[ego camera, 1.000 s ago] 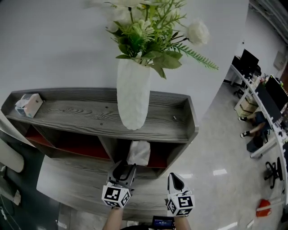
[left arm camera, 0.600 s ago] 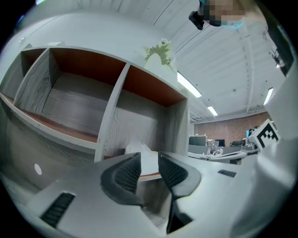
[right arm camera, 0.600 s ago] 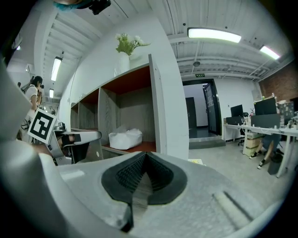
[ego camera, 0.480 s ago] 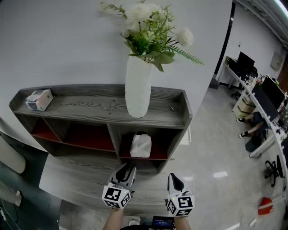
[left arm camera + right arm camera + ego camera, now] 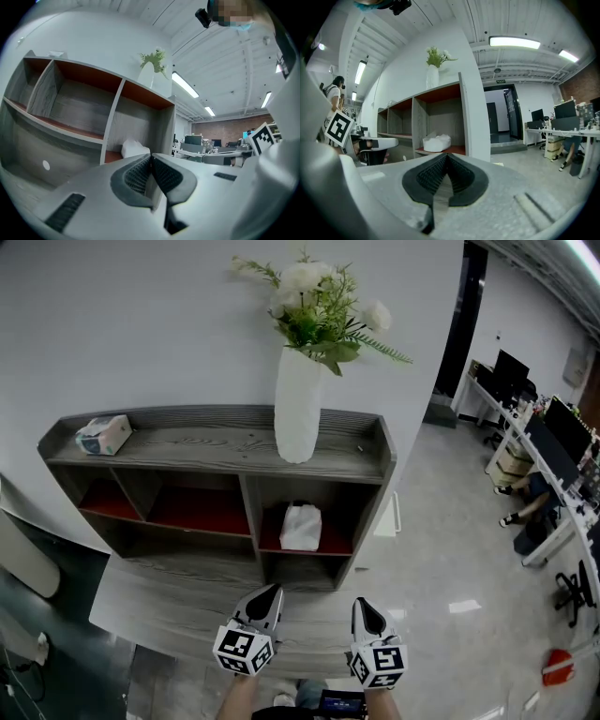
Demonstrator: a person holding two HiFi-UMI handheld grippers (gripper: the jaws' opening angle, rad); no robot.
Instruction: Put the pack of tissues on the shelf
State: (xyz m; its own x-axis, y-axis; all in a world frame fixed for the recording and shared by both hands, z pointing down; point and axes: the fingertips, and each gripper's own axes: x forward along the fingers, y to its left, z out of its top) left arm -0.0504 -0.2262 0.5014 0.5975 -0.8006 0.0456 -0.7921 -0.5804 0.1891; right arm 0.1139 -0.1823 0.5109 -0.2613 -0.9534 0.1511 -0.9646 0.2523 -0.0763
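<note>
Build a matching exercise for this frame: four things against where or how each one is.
1. tissue pack
2. small box
3. vase
4. right gripper

A. left end of the shelf top
B. jaws together, nothing between them
C. right-hand compartment
D. shelf top, right of centre

Pairs: 1-C, 2-A, 3-D, 4-B

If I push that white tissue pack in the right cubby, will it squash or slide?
Likely squashes: the tissue pack looks soft, with a crumpled top. Probably light, so it may also slide on the red cubby floor. Its low, wide shape makes tipping unlikely.
</note>
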